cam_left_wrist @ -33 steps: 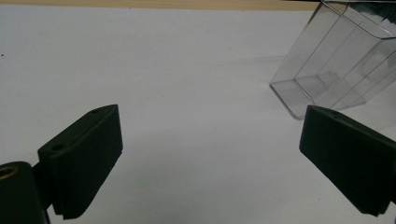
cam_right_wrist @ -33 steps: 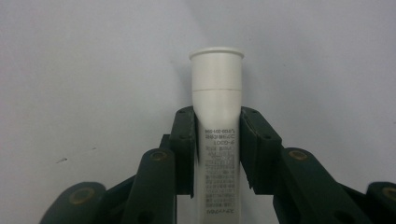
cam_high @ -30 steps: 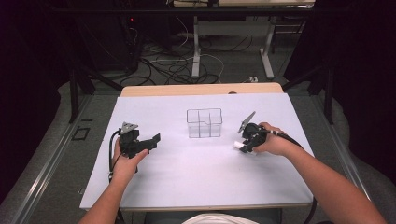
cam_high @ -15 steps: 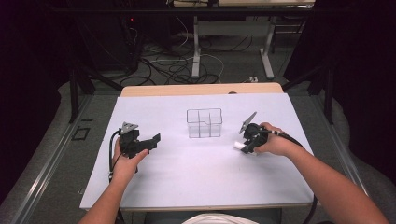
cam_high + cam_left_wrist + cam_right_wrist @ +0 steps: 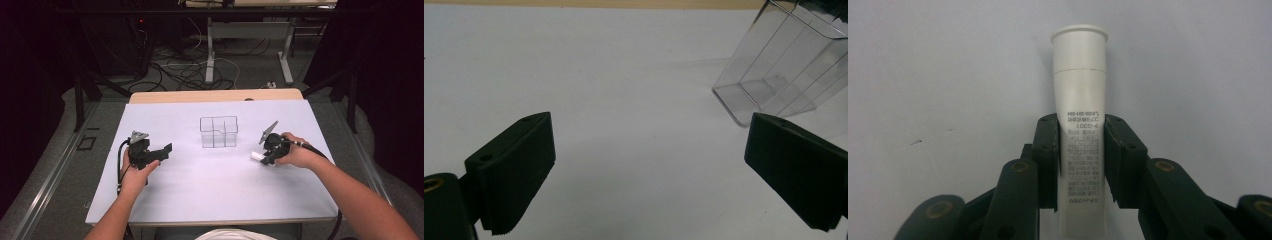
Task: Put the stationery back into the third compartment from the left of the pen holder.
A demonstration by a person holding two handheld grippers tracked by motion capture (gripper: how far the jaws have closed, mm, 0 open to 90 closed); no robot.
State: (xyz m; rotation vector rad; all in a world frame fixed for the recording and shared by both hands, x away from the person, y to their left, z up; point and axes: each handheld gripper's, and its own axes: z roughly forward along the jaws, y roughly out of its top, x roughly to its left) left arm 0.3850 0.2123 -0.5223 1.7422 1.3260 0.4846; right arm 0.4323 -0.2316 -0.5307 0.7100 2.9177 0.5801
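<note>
**On the desk: tube clamped, bin waiting**

Right of centre on the desk [image 5: 210, 200], a white tube [image 5: 1080, 135] is held in the right claw [image 5: 1082, 150]. Both pads are pressed flat against its printed body, with the cap end left jutting out ahead. The jaws have just been closing on it, tube between them. The grip is taken low on the body, probably so the cap end leads and can be steered into a slot. In the high view the tube [image 5: 256, 157] is seen low over the surface, just ahead of the right hand [image 5: 295, 154].

A clear bin [image 5: 218, 132] with dividers stands mid-desk, near the tube but apart from it; it is judged the likely destination. Its upright walls and inner partitions would have to be cleared from above.

The left claw [image 5: 649, 170] is held wide, nothing between the jaws, pointed toward the bin [image 5: 784, 65] from the other side, perhaps ready to steady it. Nothing else is seen on the desk between tube and bin. Cables and table legs are noted on the floor beyond.
</note>
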